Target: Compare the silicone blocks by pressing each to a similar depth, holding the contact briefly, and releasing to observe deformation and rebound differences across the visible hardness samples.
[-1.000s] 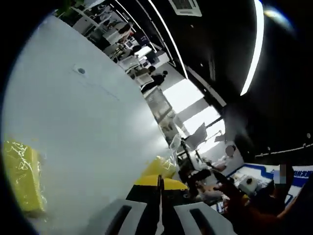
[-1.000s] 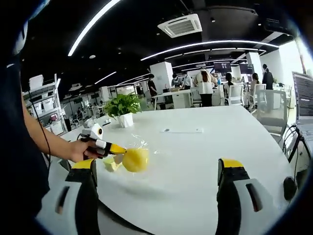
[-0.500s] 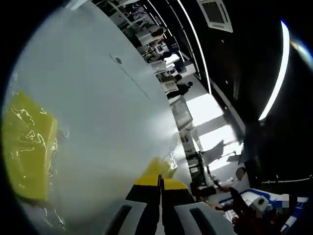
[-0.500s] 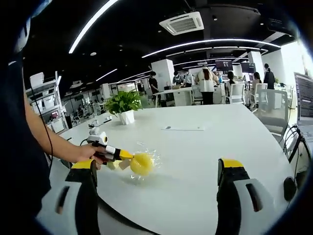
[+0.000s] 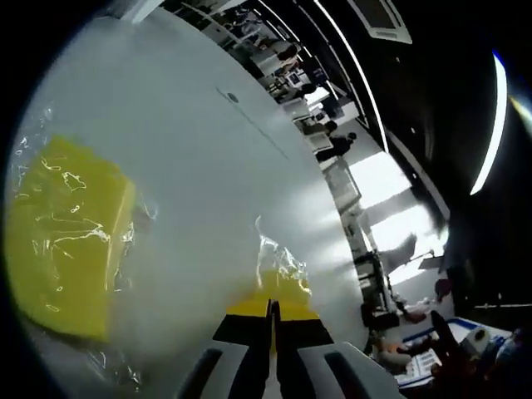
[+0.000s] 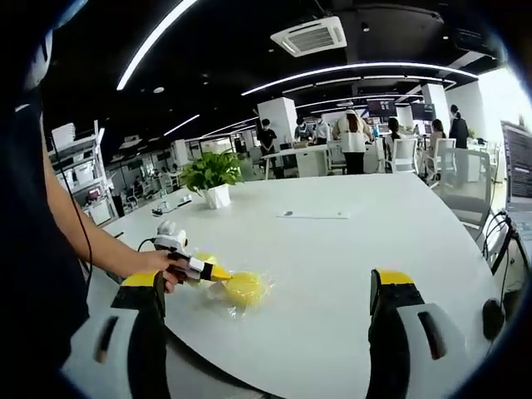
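1. In the left gripper view, your left gripper [image 5: 272, 309] has its yellow-tipped jaws pressed together, with a wrapped yellow silicone block [image 5: 283, 287] right at the tips; whether the tips actually pinch it or only press against it cannot be told.
2. A second, larger yellow block [image 5: 62, 237] in crinkled clear wrap lies on the white table [image 5: 191, 174] at the left of that view, well apart from the jaw tips (the view is rolled, so the tabletop runs diagonally).
3. In the right gripper view, your right gripper [image 6: 266, 320] stands wide open, its two jaws far apart with nothing between them, above the near part of the table [image 6: 332, 249].
4. There the left gripper [image 6: 218, 274] comes in from the left, held in your hand [image 6: 158, 264], its yellow tip against the wrapped round yellow block [image 6: 243, 288] lying on the tabletop.
5. Just behind that tip sits another yellow piece [image 6: 204, 262], partly hidden.
6. A potted plant [image 6: 213, 176] stands further back on the table, and people stand by desks beyond it.
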Available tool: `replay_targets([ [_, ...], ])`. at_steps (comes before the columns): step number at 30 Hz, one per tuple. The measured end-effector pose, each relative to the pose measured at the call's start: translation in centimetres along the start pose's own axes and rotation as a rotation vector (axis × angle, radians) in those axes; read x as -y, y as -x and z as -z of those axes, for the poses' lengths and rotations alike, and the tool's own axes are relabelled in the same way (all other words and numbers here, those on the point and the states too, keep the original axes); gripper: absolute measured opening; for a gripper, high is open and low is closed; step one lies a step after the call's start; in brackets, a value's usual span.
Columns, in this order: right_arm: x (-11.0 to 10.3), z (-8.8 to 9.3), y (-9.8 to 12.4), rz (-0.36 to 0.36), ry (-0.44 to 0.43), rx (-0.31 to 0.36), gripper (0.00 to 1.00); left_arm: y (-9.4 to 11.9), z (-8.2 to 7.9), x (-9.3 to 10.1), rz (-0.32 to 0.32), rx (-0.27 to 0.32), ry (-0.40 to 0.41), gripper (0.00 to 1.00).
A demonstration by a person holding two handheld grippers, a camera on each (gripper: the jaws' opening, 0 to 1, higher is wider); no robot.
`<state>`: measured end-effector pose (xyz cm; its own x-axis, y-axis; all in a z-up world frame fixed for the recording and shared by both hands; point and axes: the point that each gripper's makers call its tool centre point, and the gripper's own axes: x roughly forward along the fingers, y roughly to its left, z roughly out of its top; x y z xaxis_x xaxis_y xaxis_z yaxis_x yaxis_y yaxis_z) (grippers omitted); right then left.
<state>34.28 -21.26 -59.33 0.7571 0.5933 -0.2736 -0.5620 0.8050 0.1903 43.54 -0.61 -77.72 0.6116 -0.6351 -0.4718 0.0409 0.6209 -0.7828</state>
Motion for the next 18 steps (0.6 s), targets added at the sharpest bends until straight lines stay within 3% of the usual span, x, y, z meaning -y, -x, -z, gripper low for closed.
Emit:
replay_targets([
  [2, 0.0, -0.3, 0.1, 0.002, -0.004, 0.005, 0.96, 0.0, 0.0, -0.5, -0.023, -0.002, -0.039, 0.00],
  [5, 0.1, -0.4, 0.1, 0.005, -0.001, 0.004, 0.96, 0.0, -0.1, -0.7, -0.032, 0.000, -0.013, 0.00],
  [11, 0.4, -0.8, 0.0, 0.014, -0.003, 0.015, 0.96, 0.1, 0.3, -1.5, -0.055, -0.033, -0.092, 0.02],
  [15, 0.1, -1.1, -0.1, 0.013, 0.000, 0.027, 0.96, 0.3, 0.0, -1.2, -0.022, -0.042, -0.080, 0.06],
  [17, 0.0, -1.0, -0.1, 0.013, 0.000, 0.029, 0.96, 0.5, 0.2, -0.3, 0.027, -0.076, -0.220, 0.18],
  [18, 0.0, -0.9, -0.1, 0.013, -0.003, 0.031, 0.96, 0.6, -0.3, 0.1, 0.025, -0.043, -0.322, 0.31],
])
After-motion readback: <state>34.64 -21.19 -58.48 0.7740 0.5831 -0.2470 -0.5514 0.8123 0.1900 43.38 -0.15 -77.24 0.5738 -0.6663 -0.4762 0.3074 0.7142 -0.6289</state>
